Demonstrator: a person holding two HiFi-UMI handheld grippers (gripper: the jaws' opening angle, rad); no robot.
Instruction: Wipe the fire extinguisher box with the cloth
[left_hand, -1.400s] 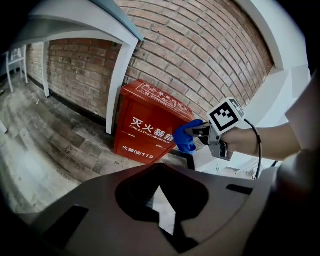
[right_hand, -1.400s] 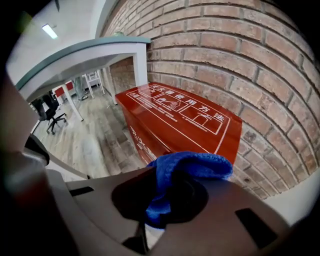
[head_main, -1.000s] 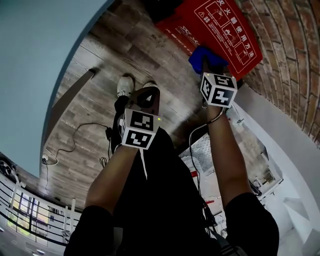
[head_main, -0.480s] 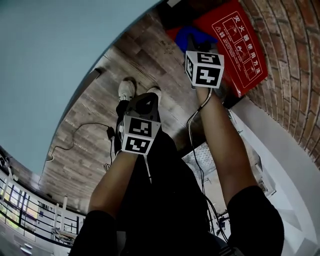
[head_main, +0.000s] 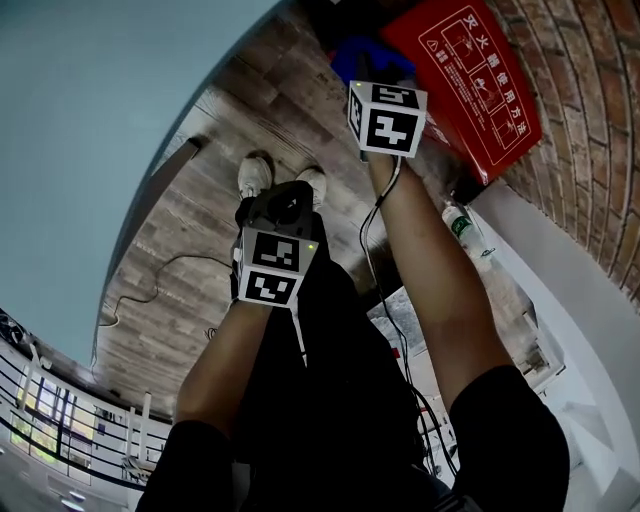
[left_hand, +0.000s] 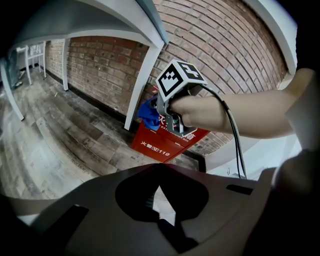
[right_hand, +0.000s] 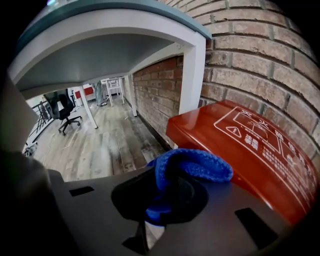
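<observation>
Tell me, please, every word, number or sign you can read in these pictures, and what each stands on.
"火警 119": front of the fire extinguisher box.
"EXTINGUISHER BOX": same front, higher up; its start is hidden.
"灭火器使用方法": heading on the box's lid.
Smaller print and diagrams on the lid: too small to read.

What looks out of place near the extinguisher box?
Only a plastic bottle on the floor near the red box; otherwise nothing stands out. The right tongs grip the blue cloth.
</observation>
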